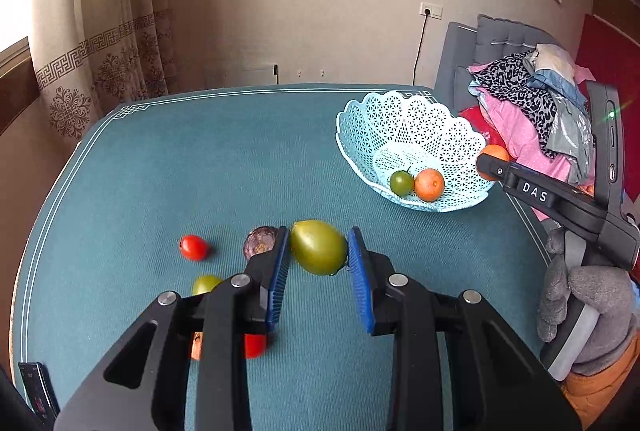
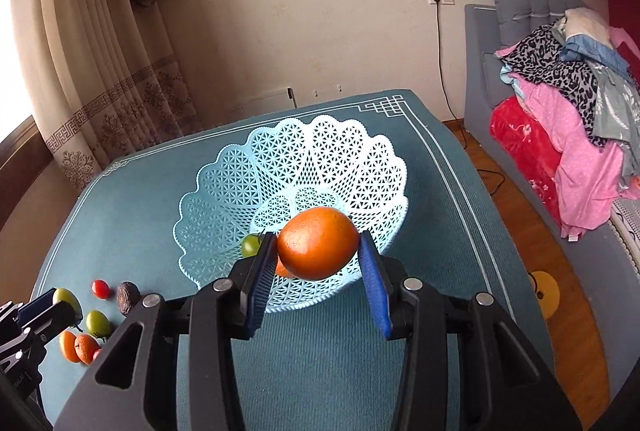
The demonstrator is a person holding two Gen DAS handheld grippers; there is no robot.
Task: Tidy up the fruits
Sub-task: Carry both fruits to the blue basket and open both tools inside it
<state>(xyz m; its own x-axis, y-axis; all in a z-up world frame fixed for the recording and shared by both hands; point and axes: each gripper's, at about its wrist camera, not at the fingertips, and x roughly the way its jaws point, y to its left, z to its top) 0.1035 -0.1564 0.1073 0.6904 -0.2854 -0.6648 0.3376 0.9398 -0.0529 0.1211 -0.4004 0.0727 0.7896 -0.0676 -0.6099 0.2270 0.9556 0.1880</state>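
My left gripper [image 1: 319, 251] is shut on a yellow-green fruit [image 1: 318, 247] and holds it above the teal tablecloth [image 1: 200, 159]. My right gripper [image 2: 318, 251] is shut on an orange [image 2: 318, 249], which hangs over the near rim of the pale blue lattice basket [image 2: 224, 191]. In the basket [image 1: 400, 119] lie a small green tomato [image 1: 402, 183] and another orange [image 1: 429, 184]. On the cloth lie a red tomato [image 1: 194, 247], a dark purple fruit [image 1: 259, 243] and a green tomato [image 1: 206, 283]. More red and orange fruit is partly hidden under my left fingers.
A gloved hand [image 1: 580, 295] holds the right gripper at the table's right edge. Right of the table stands a grey sofa [image 2: 480, 71] piled with clothes [image 2: 568, 119]. A dark phone [image 1: 36, 387] lies at the near left corner. Curtains hang behind the table on the left.
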